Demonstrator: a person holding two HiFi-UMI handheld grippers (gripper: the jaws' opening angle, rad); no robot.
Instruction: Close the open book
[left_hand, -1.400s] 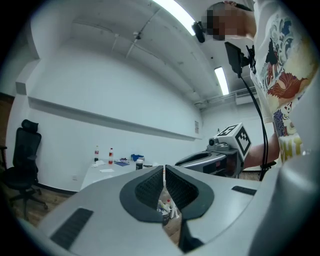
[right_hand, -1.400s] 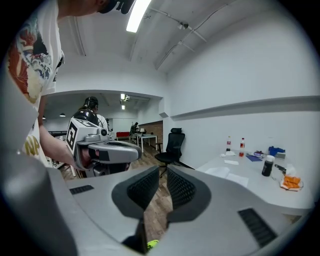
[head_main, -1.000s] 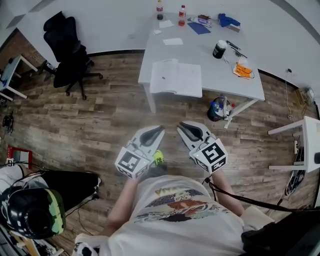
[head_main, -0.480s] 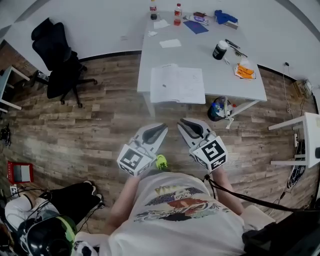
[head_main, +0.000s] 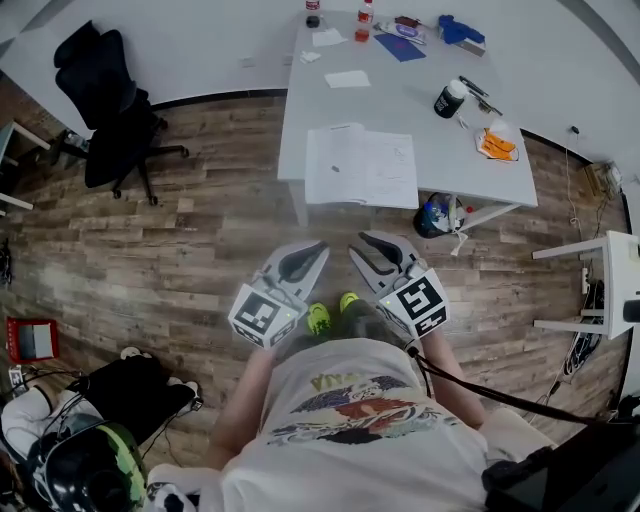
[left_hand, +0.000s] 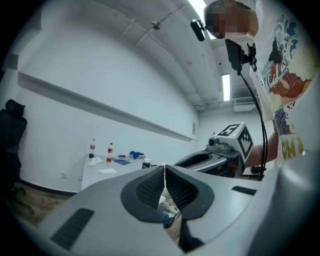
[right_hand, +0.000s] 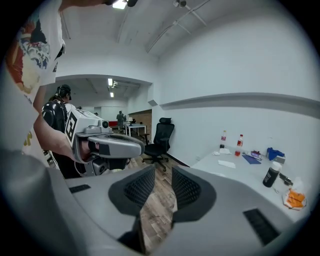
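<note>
— How do the jaws stand?
— Left gripper (left_hand: 164, 167): pressed together, nothing in them. Right gripper (right_hand: 163, 171): opening, only wooden floor (right_hand: 157, 210) showing through the gap.
— And the book?
— The open book (head_main: 361, 167) lies flat at the white table's (head_main: 470, 165) near edge — well ahead of both.

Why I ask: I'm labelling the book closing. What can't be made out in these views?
- Open book: head view, writing too small to read.
- Two bottles: head view, tops cut off by the upper edge.
- Book in the left gripper view: hidden behind the shut left tongs.
</note>
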